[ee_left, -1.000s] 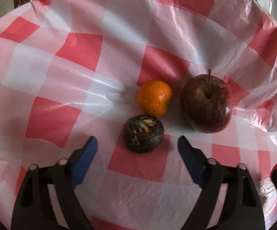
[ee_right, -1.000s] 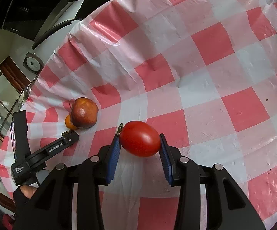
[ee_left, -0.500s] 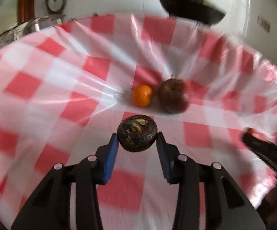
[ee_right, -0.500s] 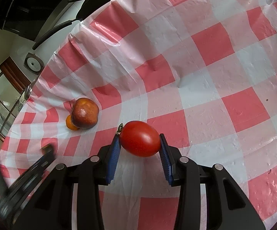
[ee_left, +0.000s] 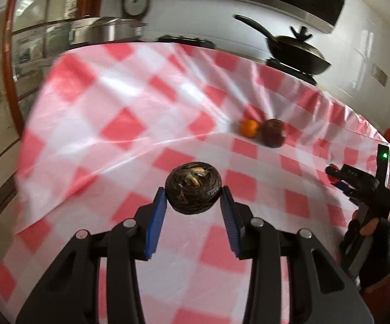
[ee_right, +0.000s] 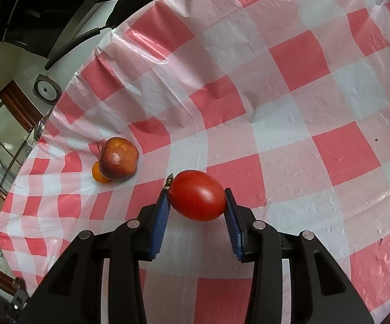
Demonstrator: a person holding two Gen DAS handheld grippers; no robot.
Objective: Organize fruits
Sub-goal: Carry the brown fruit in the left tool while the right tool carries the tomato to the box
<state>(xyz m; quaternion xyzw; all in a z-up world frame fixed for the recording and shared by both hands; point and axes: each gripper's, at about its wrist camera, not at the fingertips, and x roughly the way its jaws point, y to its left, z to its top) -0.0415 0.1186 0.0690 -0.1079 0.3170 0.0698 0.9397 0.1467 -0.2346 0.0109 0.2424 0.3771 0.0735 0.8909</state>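
A dark, wrinkled round fruit [ee_left: 193, 191] with a pale torn patch on top hangs clear of the bench. A glossy red tomato [ee_right: 196, 199] lies sideways, stem left. The orange [ee_left: 249, 128] touches the dark red apple [ee_left: 273, 136], both upright on the bench

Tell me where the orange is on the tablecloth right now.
The orange lies on the checked tablecloth far from both grippers, touching the apple. In the right wrist view it peeks out from behind the apple's lower left.
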